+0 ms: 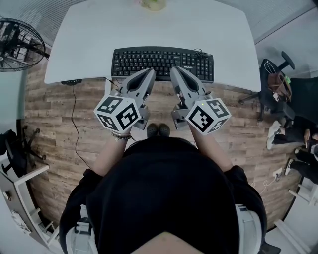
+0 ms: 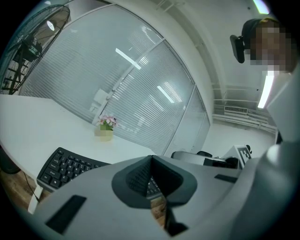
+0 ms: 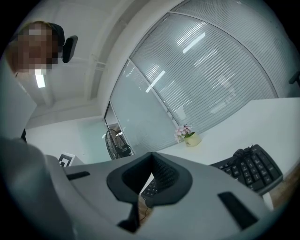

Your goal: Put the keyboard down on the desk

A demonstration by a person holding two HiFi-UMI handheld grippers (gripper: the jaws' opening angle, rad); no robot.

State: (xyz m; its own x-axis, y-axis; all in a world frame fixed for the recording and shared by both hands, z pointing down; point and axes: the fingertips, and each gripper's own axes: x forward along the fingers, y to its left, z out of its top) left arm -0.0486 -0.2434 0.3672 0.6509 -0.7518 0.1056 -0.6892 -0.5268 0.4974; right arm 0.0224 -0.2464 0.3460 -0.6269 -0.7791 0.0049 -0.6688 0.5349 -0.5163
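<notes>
A black keyboard [image 1: 149,59] lies flat on the white desk [image 1: 149,25], close to its near edge. My left gripper [image 1: 151,72] and right gripper [image 1: 175,70] are held side by side in front of it, their tips over the keyboard's near edge. Both are shut with nothing between the jaws. In the left gripper view the shut gripper [image 2: 151,159] points past the keyboard [image 2: 65,166], which stretches to the left. The right gripper view shows that gripper [image 3: 151,155] with the keyboard [image 3: 251,171] to its right. Whether the tips touch the keyboard I cannot tell.
A small flower pot [image 1: 152,4] stands at the desk's far edge. A floor fan [image 1: 17,44] is at the left, an office chair [image 1: 278,84] at the right. A cable [image 1: 74,114] hangs from the desk onto the wooden floor. A glass partition with blinds stands behind.
</notes>
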